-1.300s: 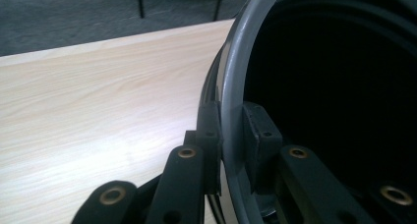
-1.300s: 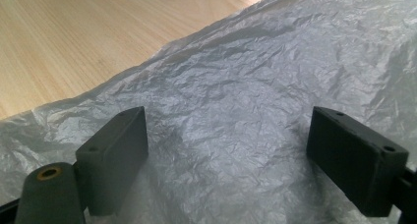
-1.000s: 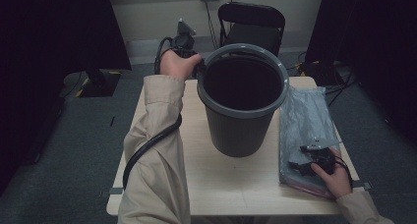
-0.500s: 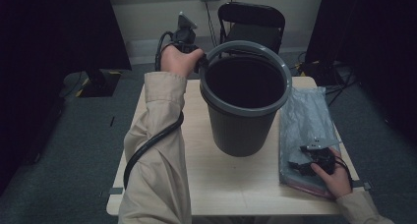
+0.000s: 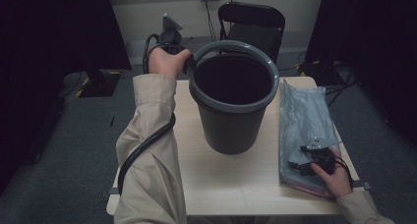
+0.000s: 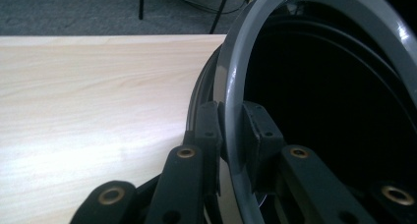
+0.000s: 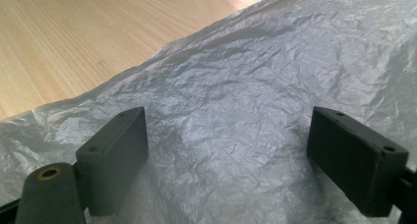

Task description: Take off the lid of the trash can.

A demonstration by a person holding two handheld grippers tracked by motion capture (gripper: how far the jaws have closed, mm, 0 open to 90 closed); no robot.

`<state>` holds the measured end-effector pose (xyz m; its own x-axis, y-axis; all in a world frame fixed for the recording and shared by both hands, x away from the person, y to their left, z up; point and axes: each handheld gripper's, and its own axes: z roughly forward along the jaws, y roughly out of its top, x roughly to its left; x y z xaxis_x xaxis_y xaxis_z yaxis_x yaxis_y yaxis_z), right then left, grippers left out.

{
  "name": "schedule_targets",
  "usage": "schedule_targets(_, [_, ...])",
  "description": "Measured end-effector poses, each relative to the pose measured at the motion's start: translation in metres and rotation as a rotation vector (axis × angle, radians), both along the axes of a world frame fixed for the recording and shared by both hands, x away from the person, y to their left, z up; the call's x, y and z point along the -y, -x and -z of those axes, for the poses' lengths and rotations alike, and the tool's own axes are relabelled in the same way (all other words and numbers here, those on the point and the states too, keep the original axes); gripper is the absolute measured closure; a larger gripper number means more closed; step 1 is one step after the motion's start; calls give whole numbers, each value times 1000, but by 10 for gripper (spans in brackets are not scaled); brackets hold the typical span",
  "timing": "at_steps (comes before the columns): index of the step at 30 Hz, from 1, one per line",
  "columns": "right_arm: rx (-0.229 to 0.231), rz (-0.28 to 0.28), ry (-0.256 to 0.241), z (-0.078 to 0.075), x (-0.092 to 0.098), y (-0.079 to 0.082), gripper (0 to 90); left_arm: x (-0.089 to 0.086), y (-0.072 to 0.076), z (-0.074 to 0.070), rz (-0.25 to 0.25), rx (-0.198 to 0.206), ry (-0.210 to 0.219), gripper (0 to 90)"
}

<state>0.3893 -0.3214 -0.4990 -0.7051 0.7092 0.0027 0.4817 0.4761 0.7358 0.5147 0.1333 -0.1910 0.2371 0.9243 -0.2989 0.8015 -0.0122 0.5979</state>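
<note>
L gripper [image 5: 189,63] is clamped on the bin [image 5: 231,113] rim at approx 9 o'clock; in the left gripper view the pads [image 6: 255,130] pinch the rim from both sides. Vs 1 s ago the bin looks lifted/tilted a bit toward the camera, base near table [image 5: 221,184] centre. R gripper [image 7: 231,155] sits w/ jaws wide apart over the bag [image 5: 305,121] at 3–4 o'clock, unmoved. Prob means bin is being repositioned before lining w/ the bag.

Left gripper [image 6: 230,130] clamped on bucket rim

Black jaws pinch the grey plastic rim of the round dark bucket [image 6: 231,86], one pad inside, one outside, above the light wooden table [image 6: 88,96]
</note>
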Motion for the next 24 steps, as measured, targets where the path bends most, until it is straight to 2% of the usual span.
schedule_targets(5, [0,-1,0,0,0,0,150,-8,8,-3,-8,8,-15,784])
schedule_targets(7, [0,0,0,0,0,0,150,-8,10,-5,5,6,17,786])
schedule_targets(12, [1,0,0,0,0,0,150,-1,10,-6,27,9,31,788])
schedule_targets(16, [3,-2,2,0,0,0,150,-5,11,-5,13,1,-2,788])
schedule_targets(17, [3,-2,2,0,0,0,150,-12,12,-3,-5,-6,-21,787])
schedule_targets(18, [3,-2,2,0,0,0,150,-12,12,-3,-5,-6,-21,787])
schedule_targets(21, [2,-1,1,0,0,0,150,-28,12,1,-50,-16,-44,786])
schedule_targets(24, [1,-1,1,0,0,0,150,-35,11,6,-61,-32,-60,786])
